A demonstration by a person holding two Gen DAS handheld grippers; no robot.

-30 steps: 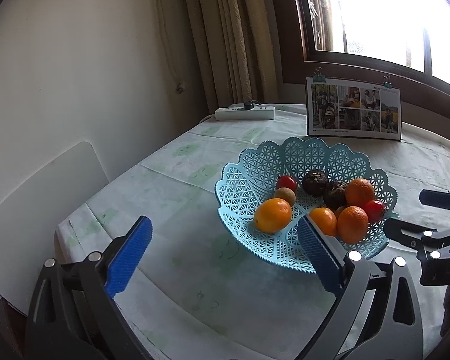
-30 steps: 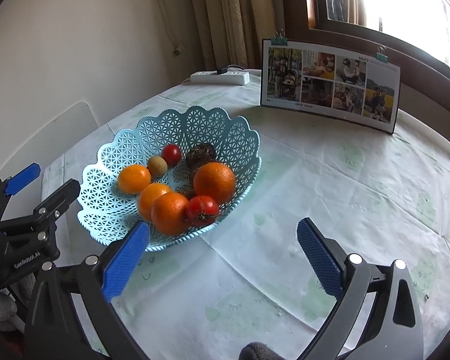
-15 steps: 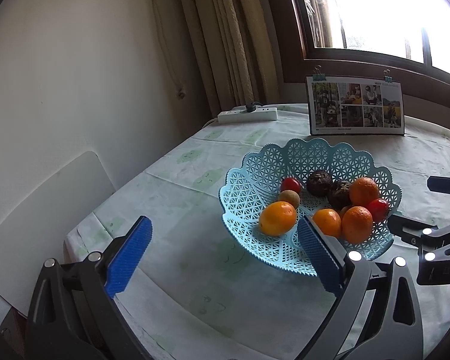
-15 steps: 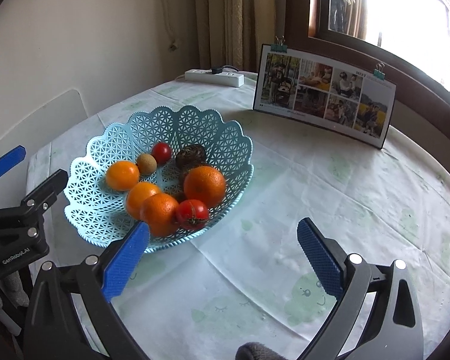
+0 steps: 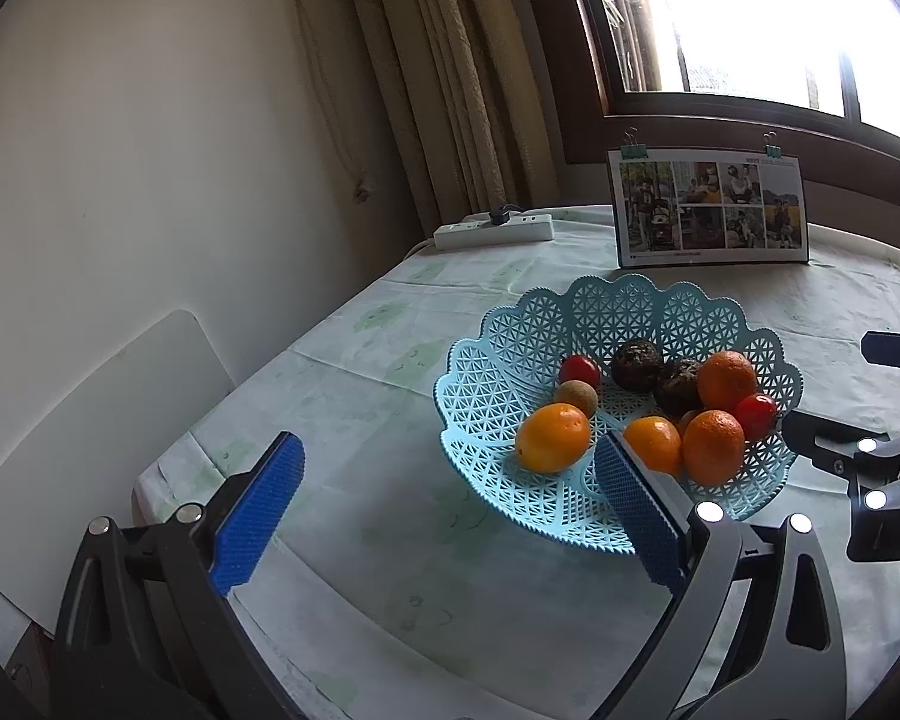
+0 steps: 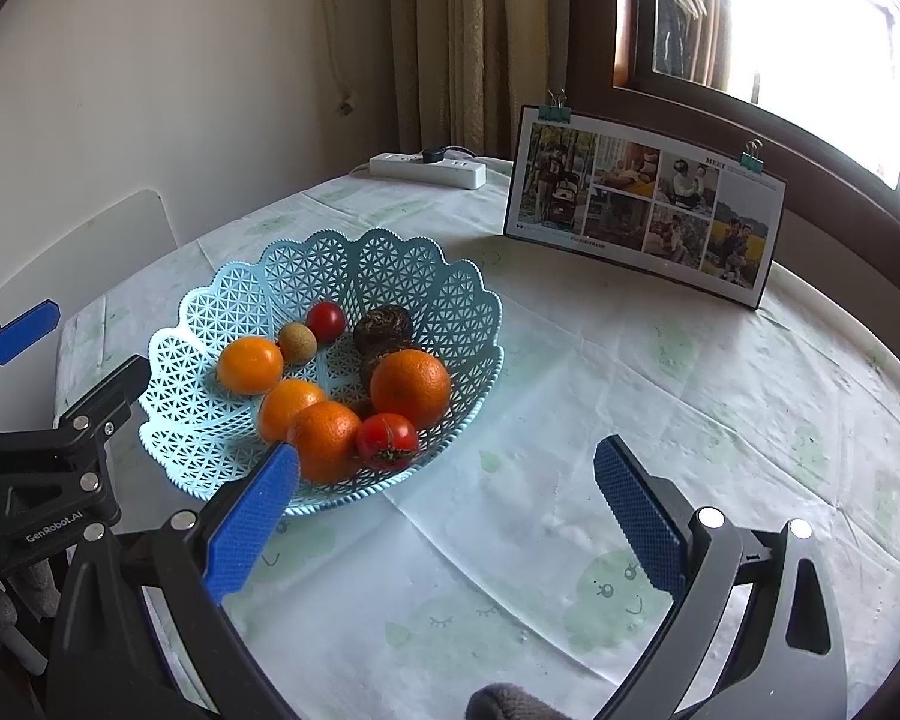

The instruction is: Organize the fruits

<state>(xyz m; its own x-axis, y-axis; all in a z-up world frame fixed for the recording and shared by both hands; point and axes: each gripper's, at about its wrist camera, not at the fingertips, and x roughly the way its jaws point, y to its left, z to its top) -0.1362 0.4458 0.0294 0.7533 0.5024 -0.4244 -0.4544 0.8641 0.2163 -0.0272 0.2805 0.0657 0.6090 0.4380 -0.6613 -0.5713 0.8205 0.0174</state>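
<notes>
1. Where the table's pale printed cloth [image 6: 570, 420] lies flat, a light blue lattice basket [image 6: 402, 264] with a scalloped rim sits on it and holds all the fruit.
2. Inside it you have four oranges; the largest orange [image 6: 411, 387] sits toward the right side in the right wrist view, touching a red tomato [image 6: 387, 441] at the near rim.
3. A second, smaller tomato [image 6: 325, 321] lies farther back, beside a small brown kiwi [image 6: 297, 343] and two dark, rough-skinned fruits [image 5: 635, 365].
4. Your left gripper [image 5: 450, 504] hovers over the cloth at the basket's left, fingers spread wide and holding nothing; its right pad overlaps the basket's near rim in view.
5. Your right gripper [image 6: 447, 507] hovers at the basket's right, also spread wide and holding nothing.
6. Behind the basket, a photo collage card [image 6: 645, 204] with two binder clips stands upright near the window sill.
7. A white power strip [image 6: 429, 170] lies at the table's far edge, by the curtain [image 6: 468, 42].
</notes>
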